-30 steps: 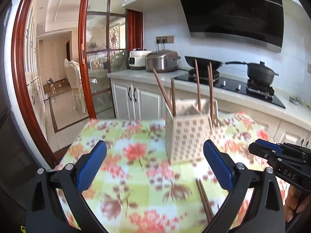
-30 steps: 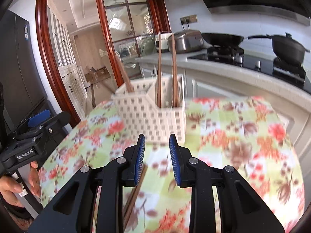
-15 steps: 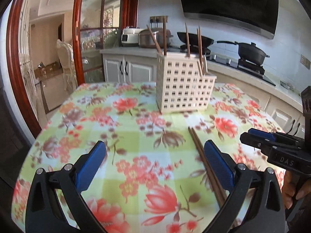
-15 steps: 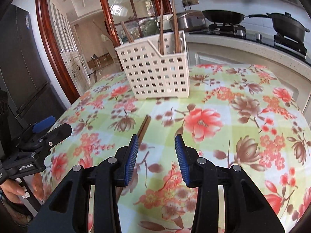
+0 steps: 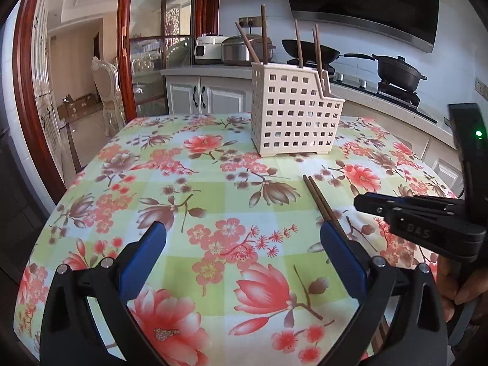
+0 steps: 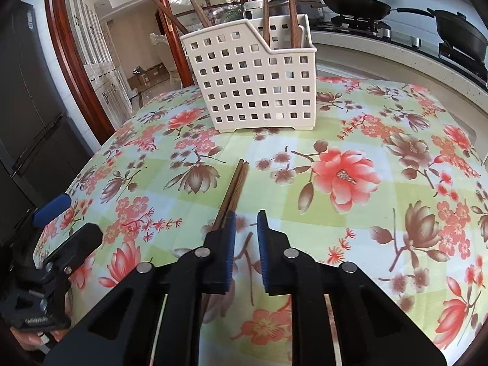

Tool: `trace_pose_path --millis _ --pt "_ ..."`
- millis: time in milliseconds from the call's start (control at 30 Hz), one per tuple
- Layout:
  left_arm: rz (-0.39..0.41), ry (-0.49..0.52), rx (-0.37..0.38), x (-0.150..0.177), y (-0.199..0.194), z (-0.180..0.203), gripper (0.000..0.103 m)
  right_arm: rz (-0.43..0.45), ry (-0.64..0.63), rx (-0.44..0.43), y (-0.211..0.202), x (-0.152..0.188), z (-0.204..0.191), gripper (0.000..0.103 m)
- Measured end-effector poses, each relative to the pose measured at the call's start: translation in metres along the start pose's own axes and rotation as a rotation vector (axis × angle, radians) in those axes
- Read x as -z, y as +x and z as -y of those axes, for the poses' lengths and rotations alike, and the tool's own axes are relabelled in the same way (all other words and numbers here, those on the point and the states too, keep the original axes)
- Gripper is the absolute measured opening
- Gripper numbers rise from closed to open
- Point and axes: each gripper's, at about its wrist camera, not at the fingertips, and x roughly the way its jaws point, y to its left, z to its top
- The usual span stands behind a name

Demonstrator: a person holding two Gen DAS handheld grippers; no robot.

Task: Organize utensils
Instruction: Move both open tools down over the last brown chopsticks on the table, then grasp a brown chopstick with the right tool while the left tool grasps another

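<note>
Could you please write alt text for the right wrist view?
A pair of brown wooden chopsticks lies on a floral tablecloth, partly under the left finger of the right gripper, which is slightly open and empty. Beyond stands a white perforated utensil basket holding upright chopsticks.

both grippers backed off from the basket
right gripper [image 6: 245,222] narrowed since half a second ago; white basket [image 6: 253,82] sits higher in frame.

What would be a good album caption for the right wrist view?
Right gripper hovering over loose chopsticks near a white utensil basket.
</note>
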Motion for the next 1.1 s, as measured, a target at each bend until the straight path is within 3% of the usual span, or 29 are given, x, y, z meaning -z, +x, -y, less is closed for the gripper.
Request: trace_pose_path --millis 233,633,1100 --pt "0.004 0.023 -0.015 0.004 0.0 -0.002 0.098 -0.031 -0.005 0.011 0.016 -0.004 -0.013 0.011" --pt "-0.02 -0.067 -0.007 0.012 0.006 -0.029 0.098 -0.075 -0.005 0.05 0.032 -0.006 -0.02 0.011" --pt "-0.02 -0.082 -0.015 0.014 0.004 -0.036 0.098 -0.085 -0.083 0.148 0.042 -0.007 -0.035 0.01"
